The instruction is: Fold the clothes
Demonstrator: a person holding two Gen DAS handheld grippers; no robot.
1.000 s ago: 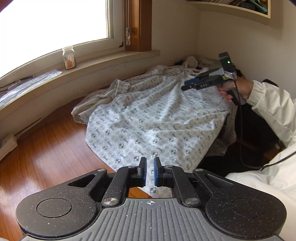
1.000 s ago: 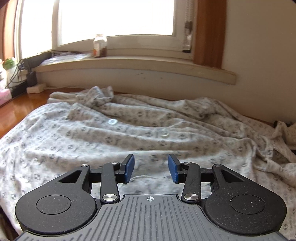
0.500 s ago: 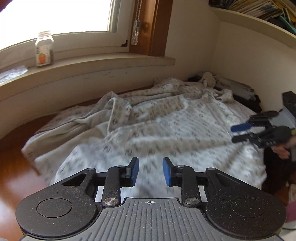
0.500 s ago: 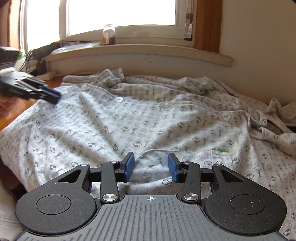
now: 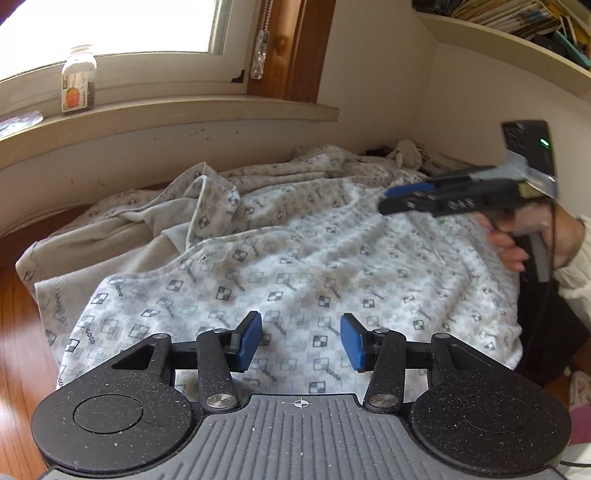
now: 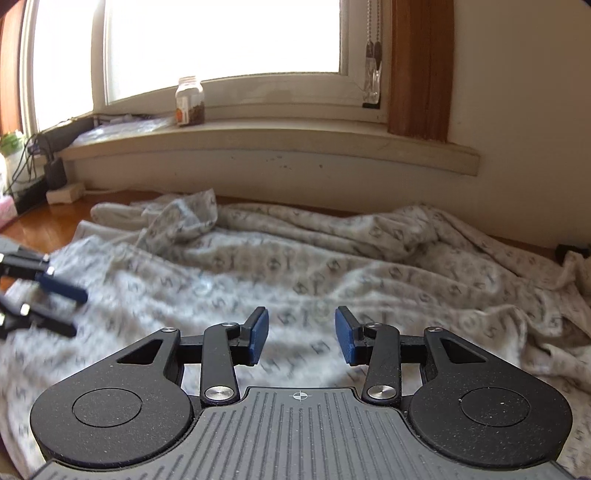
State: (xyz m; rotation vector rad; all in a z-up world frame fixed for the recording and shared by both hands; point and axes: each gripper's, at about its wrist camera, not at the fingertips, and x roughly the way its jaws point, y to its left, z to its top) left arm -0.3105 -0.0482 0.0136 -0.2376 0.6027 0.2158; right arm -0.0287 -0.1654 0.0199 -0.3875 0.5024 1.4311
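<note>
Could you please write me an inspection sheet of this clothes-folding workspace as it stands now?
Surface: brown wooden floor, mostly covered by fabric.
Job's things: white patterned button-up garment spread out, rumpled, unfolded.
Clutter: clear glass jar with orange label on the beige window sill.
Grippers: left gripper open above the garment, jaws have just been opening, nothing between them; right gripper open, empty.
Cables: black cable hanging from the right gripper; black wires by the sill.
Surroundings: bright window, shelf of books.
</note>
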